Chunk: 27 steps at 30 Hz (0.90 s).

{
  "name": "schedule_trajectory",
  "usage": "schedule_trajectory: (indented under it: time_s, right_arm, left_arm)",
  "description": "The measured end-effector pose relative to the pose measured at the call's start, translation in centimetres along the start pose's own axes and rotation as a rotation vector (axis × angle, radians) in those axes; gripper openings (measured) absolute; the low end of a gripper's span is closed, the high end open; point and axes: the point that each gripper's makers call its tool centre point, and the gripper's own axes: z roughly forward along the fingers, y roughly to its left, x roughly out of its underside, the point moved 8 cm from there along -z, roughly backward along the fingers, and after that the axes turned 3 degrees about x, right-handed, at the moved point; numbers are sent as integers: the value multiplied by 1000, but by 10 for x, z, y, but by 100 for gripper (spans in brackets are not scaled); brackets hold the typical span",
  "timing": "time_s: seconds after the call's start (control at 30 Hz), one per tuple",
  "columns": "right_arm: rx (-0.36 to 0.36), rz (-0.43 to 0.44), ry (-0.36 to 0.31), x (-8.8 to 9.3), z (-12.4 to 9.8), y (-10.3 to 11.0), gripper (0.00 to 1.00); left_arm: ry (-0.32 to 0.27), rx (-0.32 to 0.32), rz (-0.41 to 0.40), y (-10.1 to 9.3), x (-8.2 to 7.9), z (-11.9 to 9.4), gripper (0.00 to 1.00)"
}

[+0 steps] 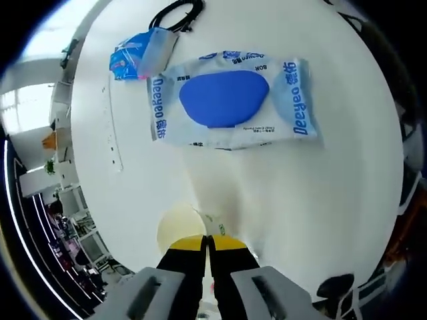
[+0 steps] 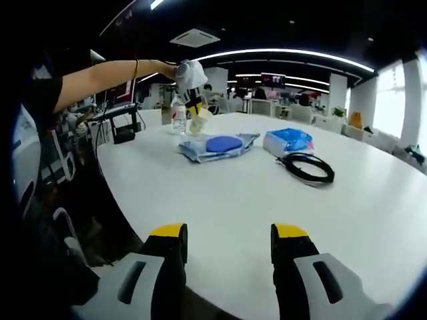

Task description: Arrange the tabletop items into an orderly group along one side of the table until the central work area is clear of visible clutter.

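Yellow-tipped jaws of the right gripper [image 2: 228, 241] stand wide apart with nothing between them, hovering low over the near edge of the white table [image 2: 220, 193]. Across the table in the right gripper view, a person's bare arm [image 2: 110, 75] reaches out level from the left, and its hand carries the left gripper [image 2: 195, 110], pointed down at the far edge. That gripper pinches a pale cup [image 2: 199, 123] held just above the tabletop, beside one clear bottle [image 2: 178, 117] standing upright.

From the left gripper view, the left gripper [image 1: 208, 241] looks straight down: its jaws are pressed almost together, clamped on the rim of the cup [image 1: 179, 225], whose pale round body shows just beyond the tips.

One wipes pack [image 1: 230, 101] with a blue oval lid lies flat on the table [image 1: 313, 200] ahead of the cup. One smaller blue packet [image 1: 139, 55] lies just past the pack's corner, and one coiled black cable [image 1: 179, 13] lies beyond that. In the right gripper view these three run in a loose row from the middle toward the right edge: wipes pack [image 2: 219, 146], packet [image 2: 288, 141], then cable [image 2: 308, 167], each near the next but apart.
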Motion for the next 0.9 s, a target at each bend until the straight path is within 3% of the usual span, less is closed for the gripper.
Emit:
schedule_trajectory:
  time_s: [0.3, 0.67, 0.9]
  right_arm:
    - [-8, -5, 3, -1, 1, 4, 48]
    - [-14, -15, 2, -4, 1, 8, 48]
    - [-15, -21, 3, -5, 2, 10, 48]
  left_arm:
    - [-75, -26, -79, -9, 8, -2, 0]
    - [-114, -42, -160, -15, 25, -3, 0]
    - [-161, -44, -209, -21, 23, -2, 0]
